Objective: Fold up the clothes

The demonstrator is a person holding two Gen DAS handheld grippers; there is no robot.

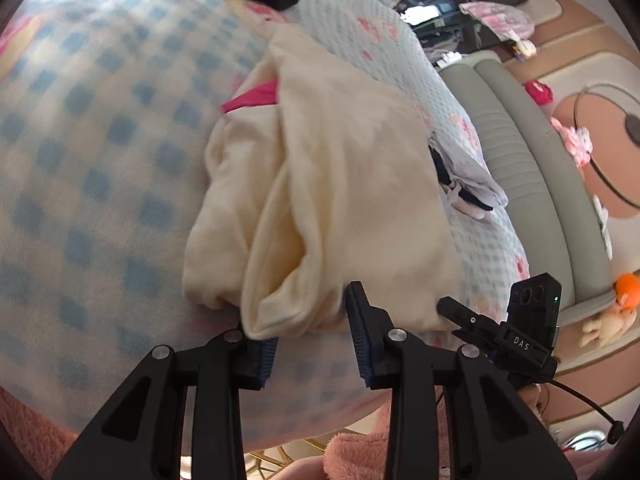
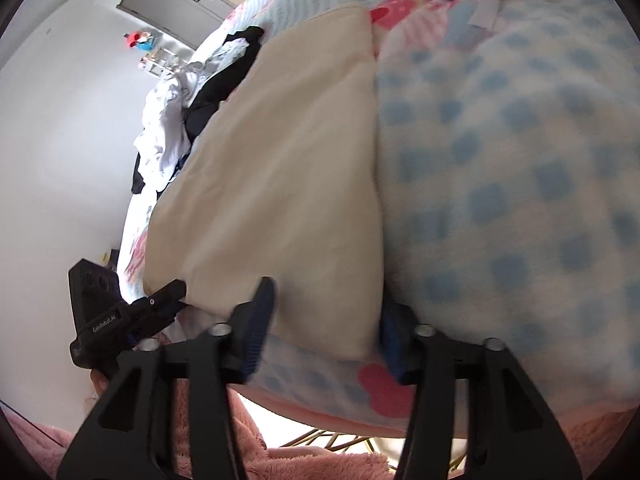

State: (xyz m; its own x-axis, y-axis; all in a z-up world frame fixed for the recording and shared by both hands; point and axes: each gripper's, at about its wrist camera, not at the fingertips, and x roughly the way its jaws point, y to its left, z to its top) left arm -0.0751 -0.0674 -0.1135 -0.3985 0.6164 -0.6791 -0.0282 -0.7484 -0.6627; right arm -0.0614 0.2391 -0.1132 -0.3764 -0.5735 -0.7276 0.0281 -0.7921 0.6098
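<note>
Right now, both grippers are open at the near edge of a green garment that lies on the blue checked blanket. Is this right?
Not quite: the garment is cream, not green, as the left wrist view shows most clearly. The rest holds: the left gripper and right gripper are both open at its near edge, and it lies on the blue checked blanket.

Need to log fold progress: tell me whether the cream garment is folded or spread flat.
Partly folded: the cream garment is doubled over in loose layers on the checked blanket, with a pink lining showing.
</note>
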